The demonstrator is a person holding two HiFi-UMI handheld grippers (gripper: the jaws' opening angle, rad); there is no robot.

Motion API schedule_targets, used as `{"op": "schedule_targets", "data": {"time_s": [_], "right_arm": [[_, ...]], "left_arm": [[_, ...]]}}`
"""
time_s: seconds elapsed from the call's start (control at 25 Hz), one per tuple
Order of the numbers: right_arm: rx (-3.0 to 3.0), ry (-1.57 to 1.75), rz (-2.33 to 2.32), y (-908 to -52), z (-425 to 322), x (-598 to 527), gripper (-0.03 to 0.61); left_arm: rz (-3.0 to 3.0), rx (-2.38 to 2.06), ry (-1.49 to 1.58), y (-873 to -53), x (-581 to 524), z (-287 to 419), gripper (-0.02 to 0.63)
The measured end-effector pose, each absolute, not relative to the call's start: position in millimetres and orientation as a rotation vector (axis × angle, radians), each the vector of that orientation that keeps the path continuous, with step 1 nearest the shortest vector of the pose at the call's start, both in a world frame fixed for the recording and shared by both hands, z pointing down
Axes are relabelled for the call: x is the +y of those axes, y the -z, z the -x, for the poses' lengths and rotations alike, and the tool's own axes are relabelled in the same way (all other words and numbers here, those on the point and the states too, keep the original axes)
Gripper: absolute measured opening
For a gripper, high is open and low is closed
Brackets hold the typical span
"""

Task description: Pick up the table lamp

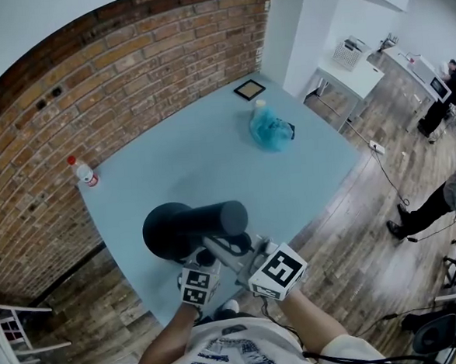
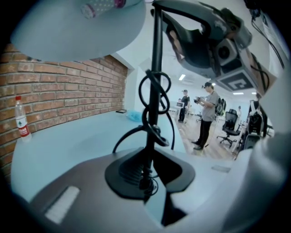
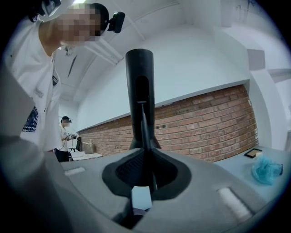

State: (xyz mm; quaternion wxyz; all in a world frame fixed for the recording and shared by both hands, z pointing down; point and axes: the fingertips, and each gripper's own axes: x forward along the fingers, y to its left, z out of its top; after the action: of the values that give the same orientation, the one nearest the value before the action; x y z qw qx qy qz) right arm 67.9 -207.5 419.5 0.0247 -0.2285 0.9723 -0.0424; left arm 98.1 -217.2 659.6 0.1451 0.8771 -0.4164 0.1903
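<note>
The black table lamp [image 1: 186, 228] hangs between both grippers over the near edge of the light blue table [image 1: 211, 163]. Its round base and cylindrical head [image 1: 219, 215] point away from me. My left gripper [image 1: 205, 258] is shut on the thin stem [image 2: 152, 109], where the black cord is wound in loops. A wide pale round part of the lamp fills the top of the left gripper view. My right gripper [image 1: 230, 256] is shut on the thin stem just below the black tube head [image 3: 139, 95]. The stem sits between the jaws of each gripper [image 2: 146, 183] [image 3: 145, 182].
A plastic bottle with a red cap [image 1: 83, 173] stands by the brick wall. A crumpled blue bag [image 1: 271, 129] and a black-framed square [image 1: 249, 89] lie at the table's far end. People [image 2: 209, 113] stand on the wooden floor to the right, near white desks [image 1: 352, 67].
</note>
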Motion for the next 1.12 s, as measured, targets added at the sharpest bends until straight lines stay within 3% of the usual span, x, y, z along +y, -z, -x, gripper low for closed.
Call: {"op": "schedule_targets", "data": {"time_s": [1.12], "right_arm": [[2.945, 0.033, 0.701, -364, -66, -180, 0.037]], "left_arm": [[-2.6, -1.237, -0.564, -603, -192, -82, 0.055]]}}
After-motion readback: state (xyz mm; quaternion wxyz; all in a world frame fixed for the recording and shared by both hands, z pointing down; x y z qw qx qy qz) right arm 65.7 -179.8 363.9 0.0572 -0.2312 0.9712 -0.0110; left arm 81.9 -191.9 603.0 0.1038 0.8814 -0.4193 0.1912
